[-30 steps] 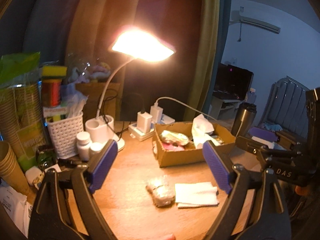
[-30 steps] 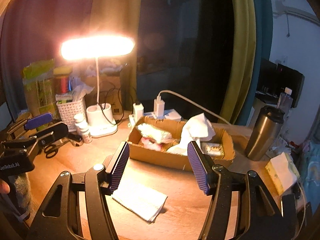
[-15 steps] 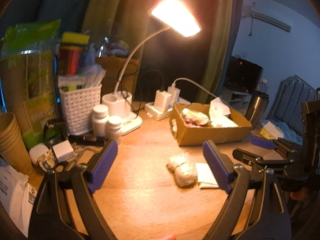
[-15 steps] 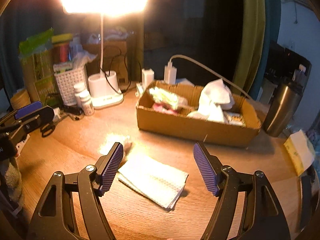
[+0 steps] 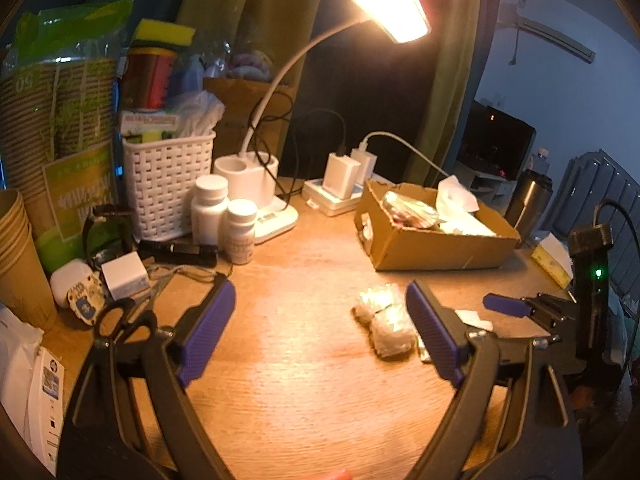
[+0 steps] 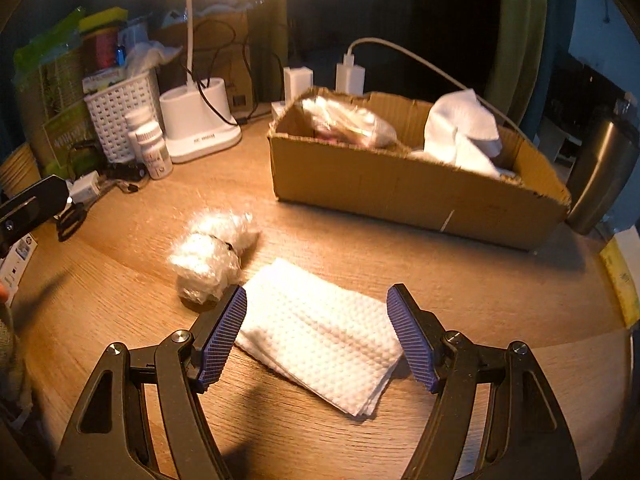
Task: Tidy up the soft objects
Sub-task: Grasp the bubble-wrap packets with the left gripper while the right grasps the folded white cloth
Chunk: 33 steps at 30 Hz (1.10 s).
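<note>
A folded white paper towel (image 6: 320, 332) lies flat on the wooden table, between the open fingers of my right gripper (image 6: 316, 336), which hovers low over it. A crumpled clear plastic bundle (image 6: 212, 248) lies just left of the towel; it also shows in the left wrist view (image 5: 384, 320). My left gripper (image 5: 320, 332) is open and empty, above bare table left of the bundle. A cardboard box (image 6: 420, 188) behind holds a white cloth (image 6: 464, 128) and a wrapped packet (image 6: 348, 120); the box also shows in the left wrist view (image 5: 432, 248).
A lit desk lamp (image 5: 260, 184), white woven basket (image 5: 168, 184), two white pill bottles (image 5: 222, 216), chargers (image 5: 344, 180), scissors (image 5: 128, 316) and paper cups (image 5: 16, 248) crowd the left and back. A steel tumbler (image 6: 600, 168) stands right of the box.
My right gripper has moved down and forward, so the towel now lies between its fingers. My left gripper has swung left and lower, away from the bundle.
</note>
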Tool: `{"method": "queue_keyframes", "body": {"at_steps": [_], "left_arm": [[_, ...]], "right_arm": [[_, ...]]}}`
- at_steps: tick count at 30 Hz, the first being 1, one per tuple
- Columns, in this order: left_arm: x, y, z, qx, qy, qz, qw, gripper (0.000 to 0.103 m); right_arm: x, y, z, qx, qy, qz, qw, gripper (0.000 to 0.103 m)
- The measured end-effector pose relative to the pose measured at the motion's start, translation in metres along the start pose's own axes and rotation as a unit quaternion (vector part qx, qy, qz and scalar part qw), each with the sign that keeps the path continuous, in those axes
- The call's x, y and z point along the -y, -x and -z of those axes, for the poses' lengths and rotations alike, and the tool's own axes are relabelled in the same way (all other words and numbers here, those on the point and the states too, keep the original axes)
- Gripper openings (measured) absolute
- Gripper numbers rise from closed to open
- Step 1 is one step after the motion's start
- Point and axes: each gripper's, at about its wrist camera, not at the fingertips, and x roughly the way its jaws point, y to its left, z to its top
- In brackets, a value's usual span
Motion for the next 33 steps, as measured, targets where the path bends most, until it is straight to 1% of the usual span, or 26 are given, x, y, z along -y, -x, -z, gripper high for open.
{"method": "queue_keyframes", "body": {"at_steps": [8,13,16,18,19,21,24,30,33], "left_arm": [[-0.002,-0.011,0.003,-0.022,0.0,-0.008,0.9997,0.088],[0.003,-0.019,0.005,-0.037,-0.012,-0.013,0.9992,0.088],[0.011,-0.023,0.005,-0.045,-0.022,-0.015,0.9987,0.088],[0.018,-0.026,0.005,-0.049,-0.032,-0.015,0.9982,0.088],[0.023,-0.028,0.005,-0.051,-0.037,-0.015,0.9979,0.088],[0.032,-0.032,0.004,-0.056,-0.047,-0.016,0.9972,0.088],[0.046,-0.042,0.004,-0.065,-0.063,-0.018,0.9957,0.088],[0.065,-0.065,0.002,-0.085,-0.082,-0.027,0.9927,0.088],[0.072,-0.081,0.004,-0.105,-0.089,-0.038,0.9898,0.088]], "right_arm": [[0.0,-0.021,0.007,-0.04,0.0,-0.014,0.999,0.076],[0.003,-0.02,0.007,-0.036,-0.001,-0.022,0.999,0.074],[0.008,-0.018,0.008,-0.033,0.0,-0.025,0.999,0.065],[0.015,-0.016,0.009,-0.031,-0.004,-0.026,0.999,0.049],[0.02,-0.015,0.009,-0.029,-0.007,-0.028,0.999,0.044],[0.031,-0.013,0.009,-0.026,-0.017,-0.032,0.999,0.026],[0.042,-0.012,0.01,-0.026,-0.028,-0.044,0.998,0.019],[0.06,-0.008,0.013,-0.025,-0.046,-0.064,0.997,0.017],[0.068,-0.007,0.015,-0.024,-0.049,-0.064,0.996,0.017]]}}
